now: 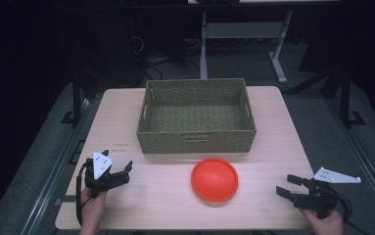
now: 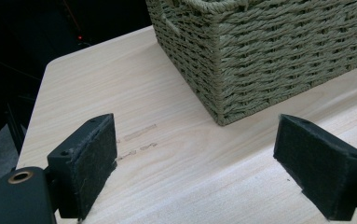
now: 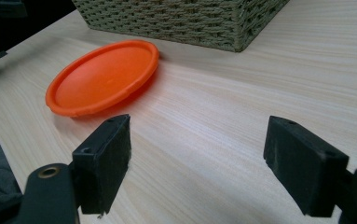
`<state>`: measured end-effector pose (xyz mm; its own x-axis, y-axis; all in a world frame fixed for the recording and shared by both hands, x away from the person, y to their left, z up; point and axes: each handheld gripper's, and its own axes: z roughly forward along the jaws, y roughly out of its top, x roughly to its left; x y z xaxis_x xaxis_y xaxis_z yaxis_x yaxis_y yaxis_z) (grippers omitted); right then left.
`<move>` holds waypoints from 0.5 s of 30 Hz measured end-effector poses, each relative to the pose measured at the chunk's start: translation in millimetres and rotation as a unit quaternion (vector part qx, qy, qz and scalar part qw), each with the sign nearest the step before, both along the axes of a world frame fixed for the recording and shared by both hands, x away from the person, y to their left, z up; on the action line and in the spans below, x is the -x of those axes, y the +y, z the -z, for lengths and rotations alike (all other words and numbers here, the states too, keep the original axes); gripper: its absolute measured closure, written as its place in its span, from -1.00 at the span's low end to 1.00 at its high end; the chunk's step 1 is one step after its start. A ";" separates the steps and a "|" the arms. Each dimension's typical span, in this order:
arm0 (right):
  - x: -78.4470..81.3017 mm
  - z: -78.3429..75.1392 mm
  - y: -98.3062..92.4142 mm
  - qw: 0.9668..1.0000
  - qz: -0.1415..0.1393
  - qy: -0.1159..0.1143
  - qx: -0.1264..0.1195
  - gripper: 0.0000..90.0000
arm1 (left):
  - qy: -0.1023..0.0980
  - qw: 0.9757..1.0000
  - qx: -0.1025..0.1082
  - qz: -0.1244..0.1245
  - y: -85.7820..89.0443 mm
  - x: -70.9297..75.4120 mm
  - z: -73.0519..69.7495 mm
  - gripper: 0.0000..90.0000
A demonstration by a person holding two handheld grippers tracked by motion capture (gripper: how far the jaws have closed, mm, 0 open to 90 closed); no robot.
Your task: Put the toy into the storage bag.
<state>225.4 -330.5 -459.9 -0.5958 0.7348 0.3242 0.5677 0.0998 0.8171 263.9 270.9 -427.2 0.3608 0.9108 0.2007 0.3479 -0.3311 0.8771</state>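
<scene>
Two hand-held grippers poised at the near edge of the table, both empty. Left gripper near the near-left corner, jaws spread wide, angled toward the woven basket; through its own view, bare wood between the pads and one basket corner just ahead. Right gripper near the near-right corner, jaws likewise apart, aimed leftward at the orange plate; seen from its own view with the plate lying ahead of the jaws, clear of them, not touched.

Plate resting flat on the wood, roughly centred on the near half of the table, just in front of the basket's near wall, a narrow strip of table between the two. Basket standing open-topped on the far half, nothing visible inside. Likely reading: plate set out within easy reach of the right gripper, basket placed behind it as the probable destination, both tools held wide in readiness.

Person cut off at the bottom edge, hands only. Basket's far inside corners shaded. Room beyond the table dark, with a desk frame and cables faintly made out. Faint marks on the wood near the left gripper, unreadable.
</scene>
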 end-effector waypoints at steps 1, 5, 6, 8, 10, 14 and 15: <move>-0.1 0.0 -0.4 1.000 0.000 0.000 -0.005 -0.50 | 0.001 1.000 -0.001 0.002 0.0 0.3 -0.2 -0.72; 1.3 -0.4 -0.3 1.000 -0.001 0.011 -0.014 -0.52 | -0.002 1.000 0.005 0.002 1.3 2.5 -0.7 -0.72; 1.3 -0.4 -0.3 1.000 -0.001 0.011 -0.014 -0.52 | -0.002 1.000 0.005 0.002 1.3 2.5 -0.7 -0.72; 1.6 -2.0 2.2 1.000 -0.005 0.010 -0.015 -0.52 | -0.004 1.000 0.007 0.003 2.5 3.0 -0.7 -0.72; -0.6 -4.6 7.5 1.000 -0.013 0.011 -0.013 -0.53 | -0.005 1.000 0.008 0.000 3.0 3.7 -0.6 -0.72; -1.3 -7.0 16.0 1.000 -0.021 0.008 -0.008 -0.53 | -0.010 1.000 0.008 0.002 3.0 5.2 -2.0 -0.72; -2.8 -7.9 20.0 1.000 -0.029 0.010 -0.002 -0.53 | -0.011 1.000 0.009 0.002 2.5 5.1 -1.8 -0.72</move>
<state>228.1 -310.4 -452.1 -0.6303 0.6987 0.3386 0.5771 0.1299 0.8063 258.8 273.4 -425.4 0.3599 0.9130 0.1919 0.3273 -0.3162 0.8905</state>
